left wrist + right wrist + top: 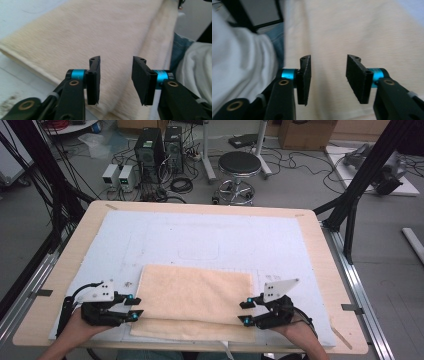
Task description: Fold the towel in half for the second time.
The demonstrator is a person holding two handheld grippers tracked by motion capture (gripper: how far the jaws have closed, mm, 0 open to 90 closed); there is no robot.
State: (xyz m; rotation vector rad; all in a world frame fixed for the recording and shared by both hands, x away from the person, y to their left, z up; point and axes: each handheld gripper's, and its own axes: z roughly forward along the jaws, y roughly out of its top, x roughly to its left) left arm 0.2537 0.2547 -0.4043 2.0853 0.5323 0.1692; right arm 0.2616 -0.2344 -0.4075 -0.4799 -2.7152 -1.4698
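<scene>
Two half-open grippers, left [134,307] and right [245,311], empty-jawed at opposite ends of the folded towel [195,300].

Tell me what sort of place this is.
Most likely a robotics lab or data-recording workspace: computer towers and tangled cables on the floor, a black frame around the wooden table, and a round stool.

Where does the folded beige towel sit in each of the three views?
High view: the towel lies at the near middle of the white mat, between the two grippers.
Left gripper view: it runs from the upper middle down behind the jaws.
Right gripper view: it spreads across the centre and right.
Shared landmark: the towel's folded near edge.
</scene>
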